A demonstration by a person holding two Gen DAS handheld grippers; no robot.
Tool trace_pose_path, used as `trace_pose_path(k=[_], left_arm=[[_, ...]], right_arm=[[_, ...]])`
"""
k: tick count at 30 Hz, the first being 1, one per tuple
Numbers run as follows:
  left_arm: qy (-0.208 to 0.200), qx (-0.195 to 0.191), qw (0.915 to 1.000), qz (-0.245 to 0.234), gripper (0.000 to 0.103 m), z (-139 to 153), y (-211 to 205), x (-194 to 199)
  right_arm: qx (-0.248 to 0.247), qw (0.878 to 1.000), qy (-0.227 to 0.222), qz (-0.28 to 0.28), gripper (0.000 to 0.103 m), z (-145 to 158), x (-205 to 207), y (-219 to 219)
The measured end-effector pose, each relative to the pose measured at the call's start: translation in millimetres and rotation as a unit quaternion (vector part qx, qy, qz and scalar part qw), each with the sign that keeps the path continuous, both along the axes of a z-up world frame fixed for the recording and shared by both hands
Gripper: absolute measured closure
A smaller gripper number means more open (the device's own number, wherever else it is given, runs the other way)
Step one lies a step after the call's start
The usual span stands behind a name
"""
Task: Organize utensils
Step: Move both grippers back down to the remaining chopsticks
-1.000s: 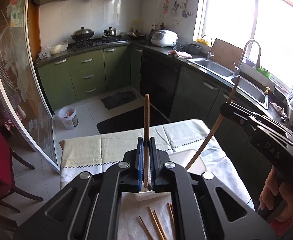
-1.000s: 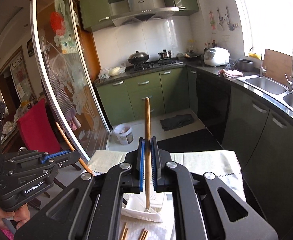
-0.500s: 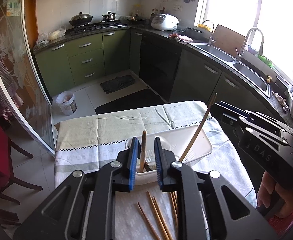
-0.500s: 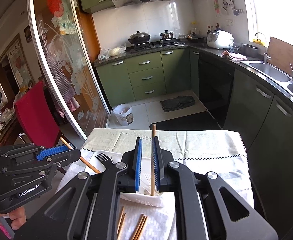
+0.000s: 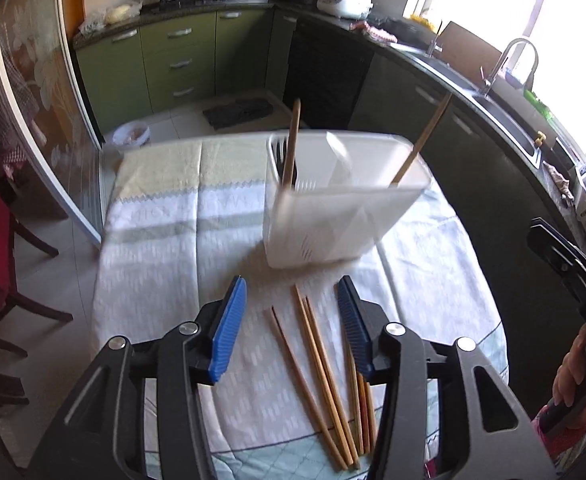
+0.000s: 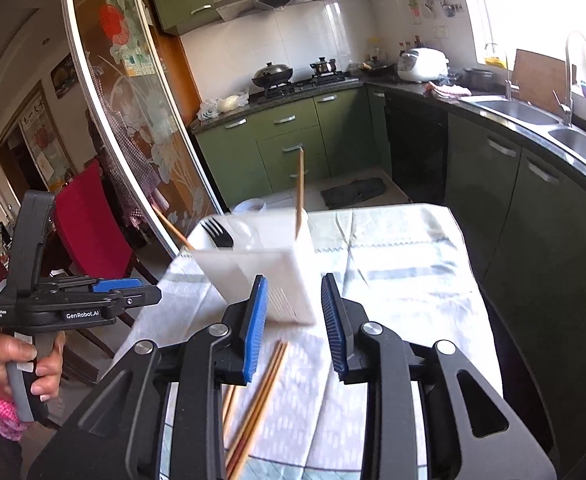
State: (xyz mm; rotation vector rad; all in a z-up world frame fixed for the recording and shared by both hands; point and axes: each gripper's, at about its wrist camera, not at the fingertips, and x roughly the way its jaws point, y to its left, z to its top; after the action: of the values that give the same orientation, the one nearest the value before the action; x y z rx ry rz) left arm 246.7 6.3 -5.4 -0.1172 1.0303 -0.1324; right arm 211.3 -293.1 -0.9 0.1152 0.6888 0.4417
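Observation:
A white plastic utensil holder (image 5: 333, 216) stands on the table and also shows in the right wrist view (image 6: 261, 276). Two wooden chopsticks (image 5: 291, 144) stand in it, one at each end, the other (image 5: 421, 140) leaning right, with a black fork (image 6: 217, 232) beside the left one. Several loose chopsticks (image 5: 321, 360) lie on the cloth in front of the holder. My left gripper (image 5: 293, 320) is open and empty above the loose chopsticks. My right gripper (image 6: 295, 320) is open and empty just in front of the holder.
The table wears a pale patterned cloth (image 5: 165, 248). A red chair (image 6: 93, 232) stands at the left. Green kitchen cabinets (image 6: 285, 140), a stove and a sink counter (image 6: 533, 120) lie beyond the table.
Both grippers held a chopstick upright over the holder, then opened and let them drop in. Both have since pulled back and down, jaws wide open.

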Motion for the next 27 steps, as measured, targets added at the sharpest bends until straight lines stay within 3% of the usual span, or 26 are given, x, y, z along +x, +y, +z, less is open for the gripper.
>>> trace_pose_path(k=[5,8,12,15,18,21,27], left_arm=[[0.092,-0.005,0.9957,0.013,0.056,-70,-4,5],[0.115,0.0,0.9932,0.021,0.056,-94,-9,10],[0.133,0.017,0.9904,0.034,0.06,-111,-16,20],[0.147,0.025,0.988,0.042,0.07,-122,-17,23],[0.157,0.03,0.986,0.046,0.072,-129,-18,25],[0.159,0.035,0.9855,0.047,0.073,-132,-22,25],[0.158,0.05,0.9849,0.048,0.087,-139,-36,28]], right_arm=[[0.027,0.998,0.054,-0.024,0.075,-53,-23,-37],[0.053,0.995,0.074,-0.032,0.075,-73,-33,-54],[0.075,0.993,0.08,-0.044,0.069,-84,-44,-73],[0.082,0.992,0.077,-0.051,0.068,-83,-47,-83],[0.092,0.992,0.075,-0.052,0.068,-83,-48,-90],[0.097,0.991,0.076,-0.054,0.068,-82,-47,-91],[0.101,0.99,0.084,-0.053,0.068,-87,-47,-92]])
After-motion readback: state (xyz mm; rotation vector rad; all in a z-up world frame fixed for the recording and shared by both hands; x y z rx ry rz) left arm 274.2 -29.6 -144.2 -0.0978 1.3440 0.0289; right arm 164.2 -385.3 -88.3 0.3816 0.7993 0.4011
